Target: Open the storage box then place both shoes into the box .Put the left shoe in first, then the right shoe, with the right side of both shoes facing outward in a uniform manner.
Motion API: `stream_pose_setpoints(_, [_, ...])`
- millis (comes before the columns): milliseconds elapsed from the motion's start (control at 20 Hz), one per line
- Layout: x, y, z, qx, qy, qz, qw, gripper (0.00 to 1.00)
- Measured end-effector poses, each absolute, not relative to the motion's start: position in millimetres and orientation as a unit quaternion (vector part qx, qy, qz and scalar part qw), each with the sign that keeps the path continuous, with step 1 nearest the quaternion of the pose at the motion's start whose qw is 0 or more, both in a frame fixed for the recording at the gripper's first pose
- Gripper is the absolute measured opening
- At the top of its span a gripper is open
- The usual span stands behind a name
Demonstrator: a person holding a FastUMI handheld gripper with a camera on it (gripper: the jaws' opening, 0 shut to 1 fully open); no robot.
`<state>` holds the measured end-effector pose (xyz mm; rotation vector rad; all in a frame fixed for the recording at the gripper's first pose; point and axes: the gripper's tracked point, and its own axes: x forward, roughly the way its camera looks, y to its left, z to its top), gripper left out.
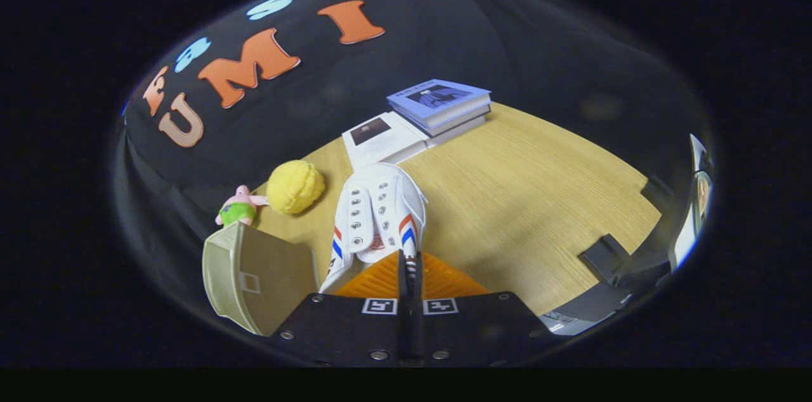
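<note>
A white sneaker (379, 212) with red and blue side stripes lies straight ahead of my gripper (409, 262), toe pointing away and laces up. My fingers are closed together on a thin part of the shoe's rear collar. The beige storage box (260, 275) stands just left of the fingers, beside the shoe, on the wooden table (526, 212). It shows a pale inner wall with a small square cutout. I cannot tell whether the shoe rests on the table or hangs above it.
Beyond the shoe, a white book (380, 136) and a stack with a blue book (439, 103) lie at the table's far edge. A yellow plush ball (295, 186) and a pink and green toy (238, 207) sit behind the box. Black brackets (602, 256) edge the table's right side.
</note>
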<state>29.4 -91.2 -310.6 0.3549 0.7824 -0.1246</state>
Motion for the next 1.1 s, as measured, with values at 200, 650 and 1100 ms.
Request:
stream_pose_setpoints(200, [28.1,-27.4,-272.3,0.178,0.357,-0.024,0.917,0.0])
stream_pose_setpoints(650, [13.3,115.1,-250.4,0.154,0.352,0.05,0.922,0.0])
stream_pose_setpoints(1100, [1.6,151.2,-291.1,0.096,0.389,0.035,0.916,0.01])
